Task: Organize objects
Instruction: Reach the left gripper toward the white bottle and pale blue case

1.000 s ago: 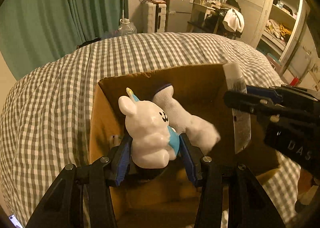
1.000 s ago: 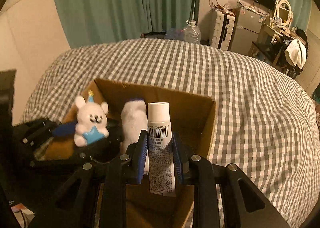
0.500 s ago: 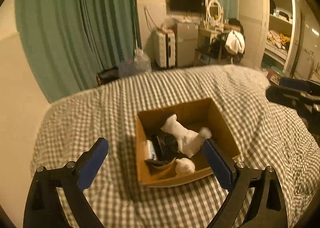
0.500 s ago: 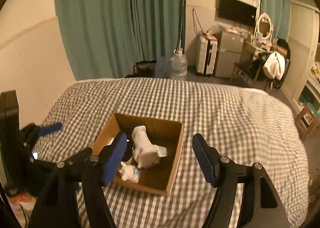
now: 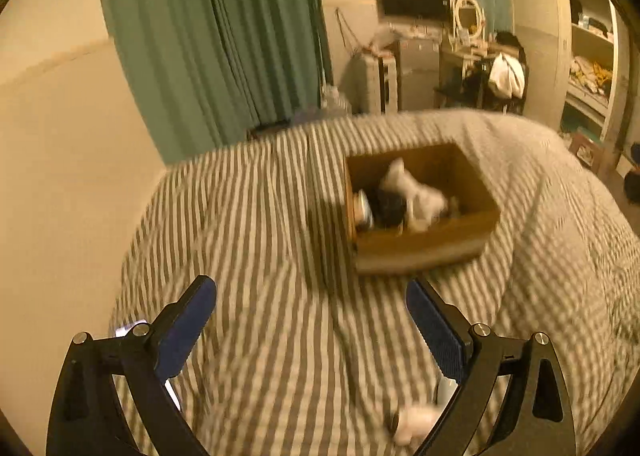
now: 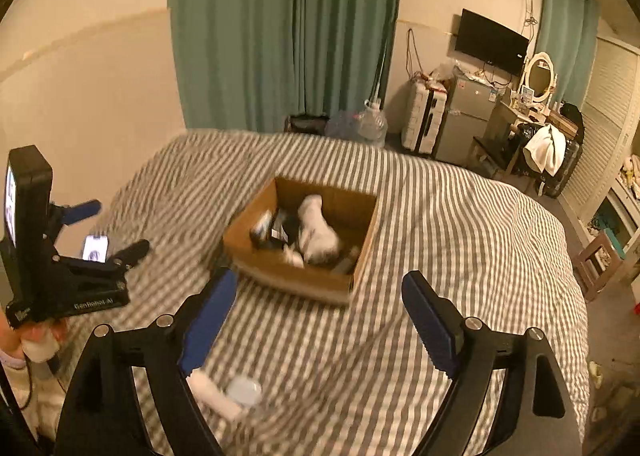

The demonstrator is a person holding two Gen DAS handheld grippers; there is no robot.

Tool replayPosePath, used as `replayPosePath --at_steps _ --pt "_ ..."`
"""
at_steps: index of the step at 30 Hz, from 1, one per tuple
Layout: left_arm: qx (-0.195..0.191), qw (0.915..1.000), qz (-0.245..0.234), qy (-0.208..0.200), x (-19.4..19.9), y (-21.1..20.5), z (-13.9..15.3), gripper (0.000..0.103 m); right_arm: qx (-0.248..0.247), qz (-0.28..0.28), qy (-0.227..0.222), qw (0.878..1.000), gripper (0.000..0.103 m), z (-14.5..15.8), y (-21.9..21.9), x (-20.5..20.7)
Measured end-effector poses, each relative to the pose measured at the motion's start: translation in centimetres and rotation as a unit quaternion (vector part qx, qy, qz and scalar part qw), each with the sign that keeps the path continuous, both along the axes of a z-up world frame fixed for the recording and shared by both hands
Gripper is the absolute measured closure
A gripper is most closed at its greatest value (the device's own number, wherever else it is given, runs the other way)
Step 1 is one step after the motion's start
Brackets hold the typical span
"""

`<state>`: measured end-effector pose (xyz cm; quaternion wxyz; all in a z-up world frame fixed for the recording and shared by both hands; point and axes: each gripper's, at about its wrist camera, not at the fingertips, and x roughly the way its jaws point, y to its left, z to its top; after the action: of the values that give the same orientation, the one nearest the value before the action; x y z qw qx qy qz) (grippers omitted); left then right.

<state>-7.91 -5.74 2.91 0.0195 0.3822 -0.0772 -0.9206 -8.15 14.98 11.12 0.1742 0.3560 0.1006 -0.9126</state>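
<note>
Hovering above the grey-and-white checked bedspread [image 6: 460, 224], both grippers are between picks, with nothing in either one. The left gripper [image 5: 312, 336] has its blue-padded jaws spread wide and empty, and the right gripper [image 6: 316, 320] likewise stands wide apart and empty.

The open brown cardboard box [image 6: 360, 252] sits on the bed ahead of both, well apart from the fingertips. Inside it lies a white soft bundle, possibly a sock or cloth [image 6: 316, 232], stretched across the middle, with dark items and a small pale container at its left side [image 5: 364, 208]; motion blur makes the rest hard to name.

Judging by this, one round of putting-away looks finished and the fetching of the next loose thing is in hand. Still outside the box, near the bottom of the right wrist view, lie a white tube [image 6: 214, 394] and a pale rounded lid-like piece [image 6: 244, 390] just beside it, close to the right gripper's left finger. A blurred white object [image 5: 412, 422] shows low in the left wrist view too.

The next move probably calls for lowering one gripper onto the tube, aligning the jaws across its narrow width, then carrying it over the box's rim.
</note>
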Motion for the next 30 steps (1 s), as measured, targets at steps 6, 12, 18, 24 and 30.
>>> replayPosePath --at_steps 6,12,18,24,30 --pt "0.014 0.9996 0.018 -0.014 3.1 -0.4 -5.6 0.005 0.009 -0.006 -0.026 1.0 0.018 -5.1 0.6 3.0" --pt "0.032 0.9965 0.002 -0.077 4.8 2.7 -11.9 0.005 0.014 -0.028 -0.071 0.997 0.018 -12.5 0.6 3.0" --pt "0.035 0.9925 -0.038 -0.111 5.9 6.2 -15.9 0.004 0.019 -0.033 -0.118 0.992 0.018 -16.7 0.8 1.7" --pt "0.108 0.9824 -0.051 -0.144 4.2 6.6 -18.5 0.001 0.013 -0.044 -0.124 0.991 0.018 -17.6 1.8 1.1" --pt "0.107 0.9804 -0.057 -0.155 3.3 7.9 -19.5 0.001 0.001 -0.052 -0.122 0.991 0.018 -17.3 2.5 1.1"
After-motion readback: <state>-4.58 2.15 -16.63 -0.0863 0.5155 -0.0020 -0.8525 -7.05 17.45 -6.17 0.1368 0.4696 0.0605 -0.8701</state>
